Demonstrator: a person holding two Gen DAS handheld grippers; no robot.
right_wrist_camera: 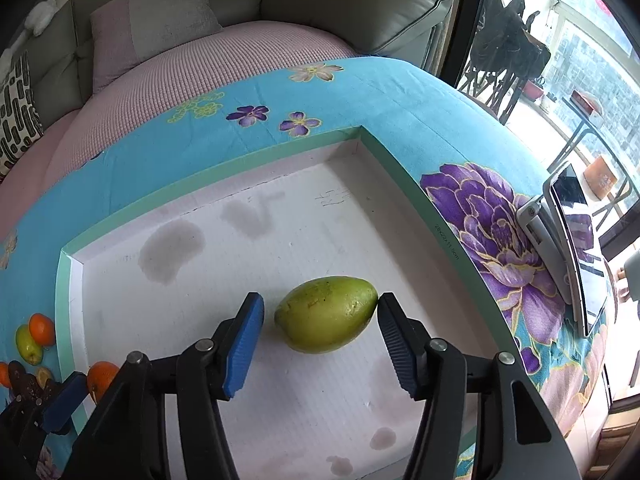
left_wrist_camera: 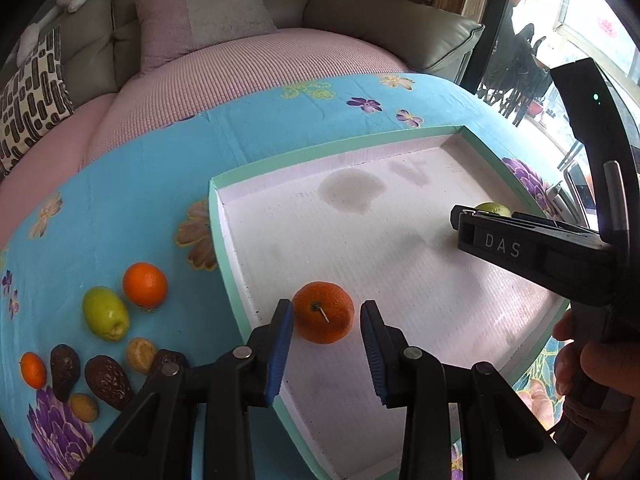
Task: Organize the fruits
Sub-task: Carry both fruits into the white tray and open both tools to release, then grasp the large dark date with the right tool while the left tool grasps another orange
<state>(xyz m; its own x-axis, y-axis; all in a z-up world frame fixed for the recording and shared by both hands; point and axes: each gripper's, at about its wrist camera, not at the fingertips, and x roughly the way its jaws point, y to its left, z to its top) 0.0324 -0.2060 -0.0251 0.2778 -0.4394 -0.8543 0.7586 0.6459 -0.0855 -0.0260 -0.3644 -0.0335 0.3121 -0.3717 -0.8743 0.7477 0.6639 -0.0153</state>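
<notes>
A shallow white tray with a mint-green rim [left_wrist_camera: 216, 216] [right_wrist_camera: 64, 280] lies on the blue floral cloth. An orange [left_wrist_camera: 323, 312] sits inside its near left corner, between the fingers of my open left gripper [left_wrist_camera: 326, 344], with small gaps on both sides. A green mango [right_wrist_camera: 326, 314] lies inside the tray's right part, between the fingers of my open right gripper [right_wrist_camera: 320, 332]; the right fingertip [right_wrist_camera: 390, 320] seems to touch it. The right gripper [left_wrist_camera: 464, 220] also shows in the left wrist view, hiding most of the mango [left_wrist_camera: 494, 209].
Left of the tray on the cloth lie an orange [left_wrist_camera: 145, 285], a green fruit [left_wrist_camera: 106, 318], a small orange [left_wrist_camera: 33, 369], several dark brown fruits [left_wrist_camera: 108, 381] and small yellowish ones [left_wrist_camera: 141, 355]. A tablet on a stand [right_wrist_camera: 568, 240] stands right of the tray. A sofa is behind.
</notes>
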